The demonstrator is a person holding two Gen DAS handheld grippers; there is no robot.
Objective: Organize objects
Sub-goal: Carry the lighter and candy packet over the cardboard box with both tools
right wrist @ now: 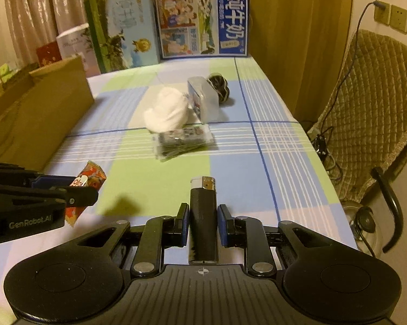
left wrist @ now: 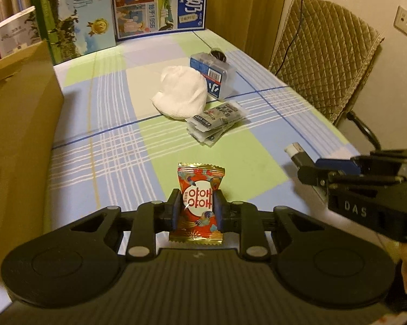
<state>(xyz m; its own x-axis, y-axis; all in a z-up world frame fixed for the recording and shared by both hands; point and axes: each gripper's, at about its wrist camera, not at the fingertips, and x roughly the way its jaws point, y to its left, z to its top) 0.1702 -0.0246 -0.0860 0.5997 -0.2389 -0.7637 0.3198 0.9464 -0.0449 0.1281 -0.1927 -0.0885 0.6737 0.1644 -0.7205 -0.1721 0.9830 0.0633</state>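
Left wrist view: the left gripper (left wrist: 196, 207) clamps a red candy packet (left wrist: 197, 203) upright above the checkered surface (left wrist: 100, 140). The right gripper (right wrist: 203, 220) grips a black lighter (right wrist: 203, 219), white end forward. Beyond the packet lies a stack of sachets (left wrist: 217, 122), with a white cloth bundle (left wrist: 180, 93) touching its far side. A cardboard box (left wrist: 19, 113) stands left of the packet.
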